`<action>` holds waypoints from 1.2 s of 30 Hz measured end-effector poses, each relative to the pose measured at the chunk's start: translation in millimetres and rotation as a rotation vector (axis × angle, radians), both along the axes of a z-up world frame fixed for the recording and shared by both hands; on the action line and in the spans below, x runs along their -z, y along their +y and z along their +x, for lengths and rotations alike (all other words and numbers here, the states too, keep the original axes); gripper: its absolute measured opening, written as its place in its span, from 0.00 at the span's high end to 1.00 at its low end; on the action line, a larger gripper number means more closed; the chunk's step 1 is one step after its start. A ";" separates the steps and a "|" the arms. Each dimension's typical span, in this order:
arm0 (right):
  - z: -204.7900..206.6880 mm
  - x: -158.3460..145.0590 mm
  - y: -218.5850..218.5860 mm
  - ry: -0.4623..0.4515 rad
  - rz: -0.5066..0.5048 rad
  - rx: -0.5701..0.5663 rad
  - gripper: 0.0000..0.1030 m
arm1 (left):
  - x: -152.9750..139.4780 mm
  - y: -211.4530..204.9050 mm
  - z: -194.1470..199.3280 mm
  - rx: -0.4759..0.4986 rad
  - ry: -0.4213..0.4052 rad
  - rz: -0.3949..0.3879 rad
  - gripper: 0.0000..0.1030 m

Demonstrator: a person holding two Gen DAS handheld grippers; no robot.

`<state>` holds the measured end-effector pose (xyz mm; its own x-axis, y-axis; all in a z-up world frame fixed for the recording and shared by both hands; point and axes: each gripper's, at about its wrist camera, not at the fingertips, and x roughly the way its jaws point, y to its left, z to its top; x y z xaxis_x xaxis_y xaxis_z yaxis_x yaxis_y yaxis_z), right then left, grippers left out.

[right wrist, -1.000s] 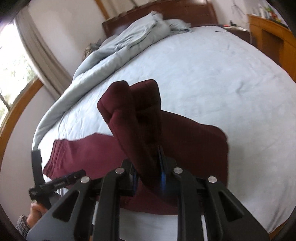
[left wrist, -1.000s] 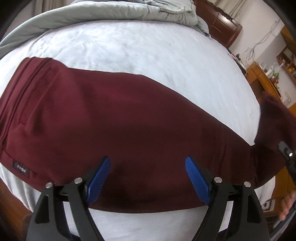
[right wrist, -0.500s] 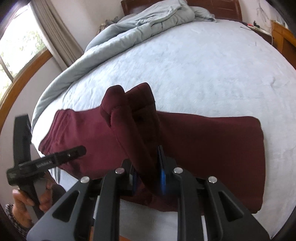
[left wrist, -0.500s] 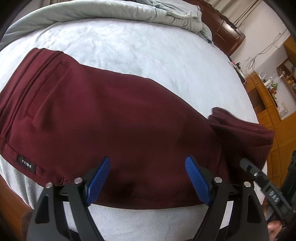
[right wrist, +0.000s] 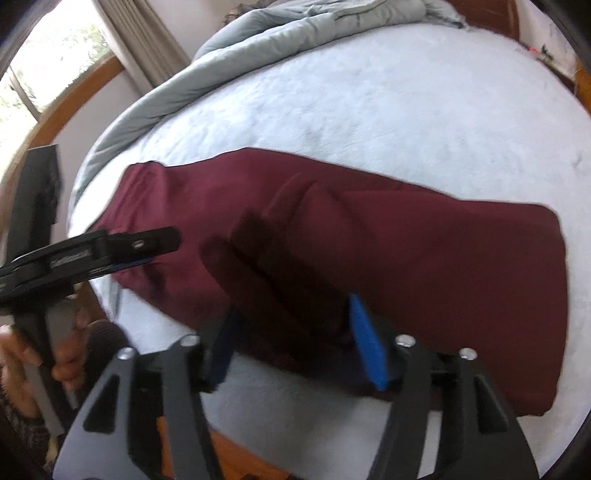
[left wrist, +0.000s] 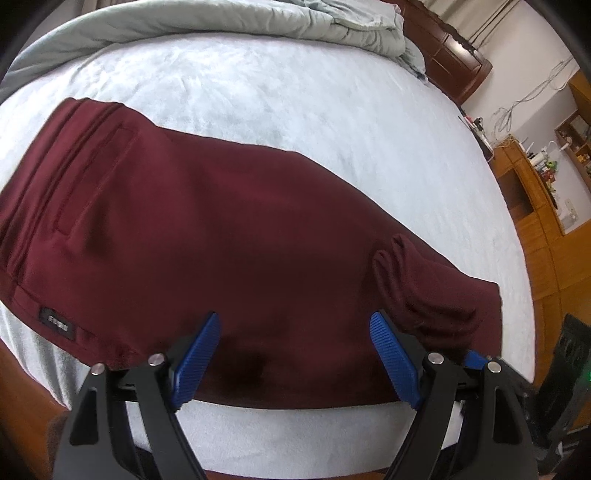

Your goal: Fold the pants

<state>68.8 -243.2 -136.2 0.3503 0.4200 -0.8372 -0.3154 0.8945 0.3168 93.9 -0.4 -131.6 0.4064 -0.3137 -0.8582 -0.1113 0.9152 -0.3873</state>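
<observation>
Dark red pants [left wrist: 207, 236] lie flat across the pale bed sheet, waistband at the left, with a black label near the front left corner. The leg end is folded back and lies bunched on the right part [left wrist: 417, 280]. My left gripper [left wrist: 295, 354] is open above the pants' near edge, holding nothing. In the right wrist view the pants [right wrist: 424, 251] stretch across the bed. My right gripper [right wrist: 295, 343] is open, its blue pads on either side of the folded-back leg end [right wrist: 280, 273], no longer clamping it. The left gripper [right wrist: 92, 251] shows at the left.
A grey duvet [left wrist: 229, 22] is heaped along the far side of the bed. A dark wooden headboard [left wrist: 458, 62] and wooden shelves [left wrist: 535, 192] stand at the right. A window with curtain [right wrist: 55, 62] is at the left. The bed's near edge [left wrist: 295, 435] is just below the grippers.
My right gripper carried the leg end leftward over the pants, lowered it and opened, releasing it. The left gripper stayed open near the front edge.
</observation>
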 end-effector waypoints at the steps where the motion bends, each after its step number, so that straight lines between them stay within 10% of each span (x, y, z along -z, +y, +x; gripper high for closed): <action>1: -2.5 -0.6 -2.8 0.020 0.045 -0.014 0.40 | 0.8 -1.7 1.2 0.007 0.006 -0.012 0.19; 6: -10.6 -1.2 -29.6 0.149 0.268 -0.030 0.40 | 6.0 -15.4 7.1 0.059 0.053 -0.074 0.19; 18: -29.2 -25.2 -153.4 0.049 0.235 0.293 0.37 | 37.1 -81.2 33.7 0.168 0.175 -0.108 0.15; 19: -29.6 -23.3 -158.8 0.050 0.239 0.311 0.37 | 35.6 -83.1 34.8 0.164 0.168 -0.140 0.22; 20: -30.0 -21.3 -163.2 0.050 0.244 0.325 0.37 | 35.2 -83.6 34.6 0.170 0.167 -0.175 0.51; 23: -36.0 -17.3 -172.4 0.043 0.245 0.355 0.36 | 38.2 -85.6 37.0 0.151 0.193 -0.184 0.74; 32: -33.9 -18.5 -183.9 0.030 0.270 0.382 0.35 | -7.4 -52.5 29.0 0.087 0.021 -0.165 0.86; 36: -30.8 -12.5 -185.5 0.050 0.273 0.386 0.34 | 30.3 -29.4 31.2 0.066 0.110 -0.031 0.85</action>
